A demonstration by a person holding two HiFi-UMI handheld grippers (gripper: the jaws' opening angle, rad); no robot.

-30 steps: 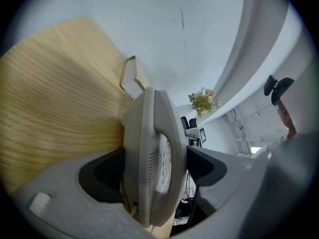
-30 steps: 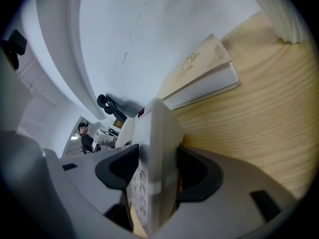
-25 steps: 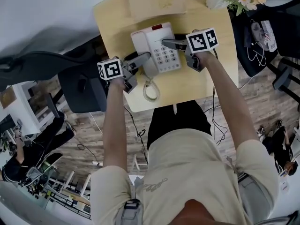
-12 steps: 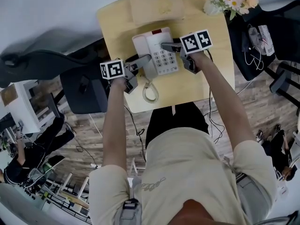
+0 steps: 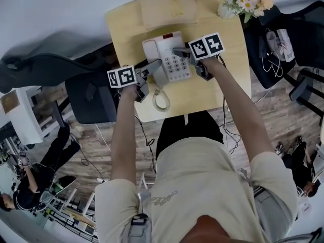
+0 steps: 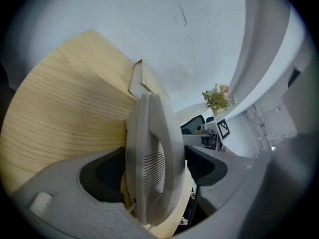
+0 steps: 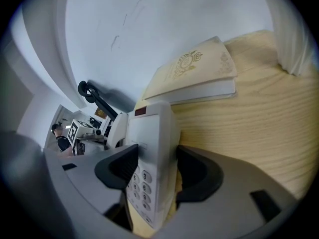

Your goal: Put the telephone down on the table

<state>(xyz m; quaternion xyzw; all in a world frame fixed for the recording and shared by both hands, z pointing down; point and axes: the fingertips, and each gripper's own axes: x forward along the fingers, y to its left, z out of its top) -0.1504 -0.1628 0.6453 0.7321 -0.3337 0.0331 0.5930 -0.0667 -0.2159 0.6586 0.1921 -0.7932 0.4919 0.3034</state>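
The telephone (image 5: 167, 54) sits low over the middle of the table (image 5: 223, 85), near a book (image 5: 168, 6). The left gripper (image 5: 153, 66) is clamped on its handset side and the right gripper (image 5: 178, 51) across its keypad edge. I cannot tell whether its underside touches the wood yet; settling it flat and letting go with both grippers look like what is left

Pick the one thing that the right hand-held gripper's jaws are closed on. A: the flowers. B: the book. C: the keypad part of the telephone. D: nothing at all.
C: in the right gripper view, the right hand-held gripper has its jaws pressed on both sides of the telephone, with number keys showing between them.
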